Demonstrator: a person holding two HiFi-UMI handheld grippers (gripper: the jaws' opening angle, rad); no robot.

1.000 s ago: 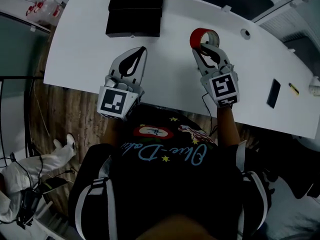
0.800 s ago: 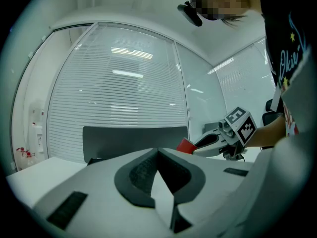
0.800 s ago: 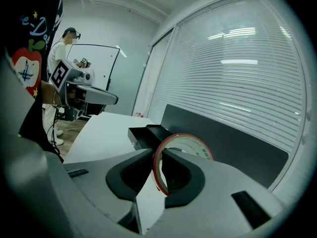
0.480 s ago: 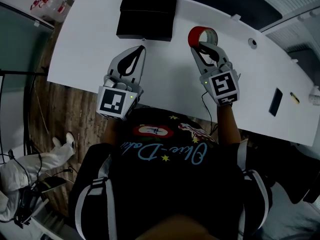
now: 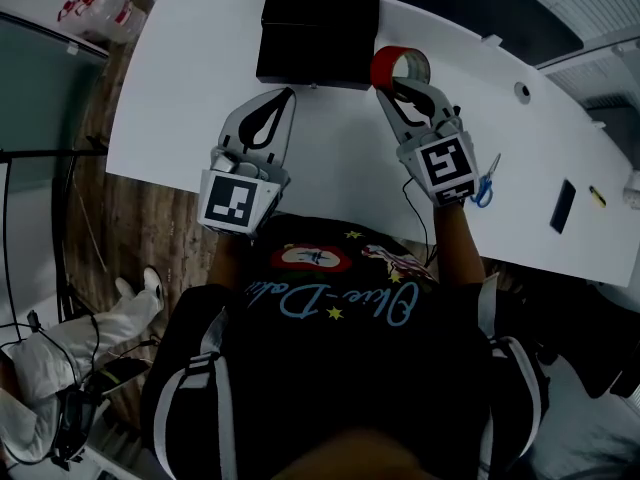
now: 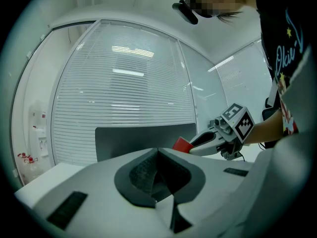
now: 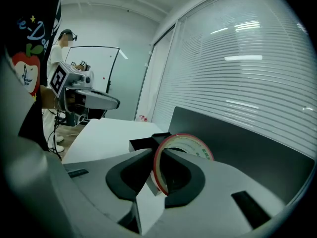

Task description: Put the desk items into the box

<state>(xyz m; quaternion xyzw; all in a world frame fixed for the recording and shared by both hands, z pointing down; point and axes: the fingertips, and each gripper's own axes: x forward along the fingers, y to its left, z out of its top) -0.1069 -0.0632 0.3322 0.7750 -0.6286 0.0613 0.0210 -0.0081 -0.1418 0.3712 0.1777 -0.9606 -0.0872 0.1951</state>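
Note:
A red roll of tape [image 5: 398, 65] stands on edge between the jaws of my right gripper [image 5: 403, 86], which is shut on it just right of the black box [image 5: 318, 36] at the far side of the white desk [image 5: 180, 78]. In the right gripper view the tape roll [image 7: 174, 152] sits upright in the jaws, with the black box [image 7: 147, 144] beyond it. My left gripper [image 5: 283, 103] hovers in front of the box, shut and empty. Its own view shows the fingertips [image 6: 157, 170] meeting with nothing between them.
Blue-handled scissors [image 5: 486, 182] lie on the desk right of my right gripper. A flat black item [image 5: 563, 205] and a small yellow item [image 5: 597, 196] lie farther right. A dark panel [image 7: 237, 148] runs along the desk's far edge.
My right gripper has carried the tape roll farther from me and closer to the box's right side. The left gripper has barely moved. The scissors have come into view.

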